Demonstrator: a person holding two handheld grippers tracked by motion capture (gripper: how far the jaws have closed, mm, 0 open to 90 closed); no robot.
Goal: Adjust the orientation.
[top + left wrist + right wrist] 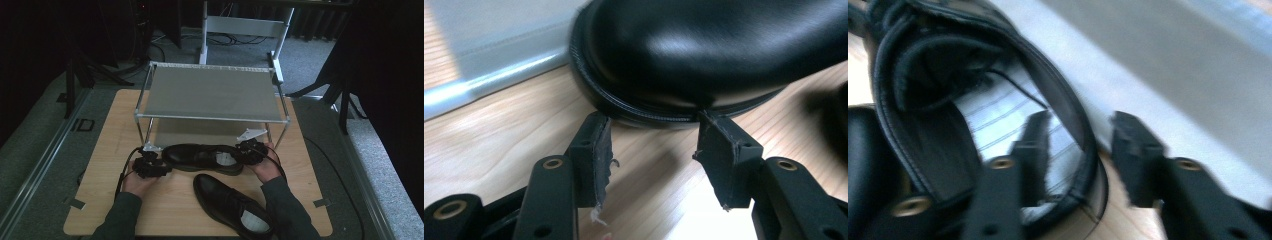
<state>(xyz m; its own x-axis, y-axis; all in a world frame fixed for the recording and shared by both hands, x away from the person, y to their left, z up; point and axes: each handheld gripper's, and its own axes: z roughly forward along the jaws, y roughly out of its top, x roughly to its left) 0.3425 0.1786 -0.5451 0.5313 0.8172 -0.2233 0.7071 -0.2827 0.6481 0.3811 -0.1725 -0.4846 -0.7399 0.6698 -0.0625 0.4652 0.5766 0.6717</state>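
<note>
A black leather shoe (202, 157) lies crosswise on the wooden table (110, 150), just in front of the shoe rack (210, 92). My left gripper (150, 166) is at its toe (704, 45). In the left gripper view that gripper (655, 121) is open, both tips at the sole's edge. My right gripper (251, 150) is at the heel. In the right gripper view its jaws (1083, 120) stand apart astride the heel rim (1083, 145), one finger (1033, 145) inside the shoe over the pale insole, the other outside. A second black shoe (230, 205) lies diagonally near the front edge.
The rack has a grey fabric top shelf on thin metal legs (286, 125) and a lower shelf under it. Cables trail from both grippers across the table. Tripod legs and a white frame (245, 25) stand on the carpet beyond.
</note>
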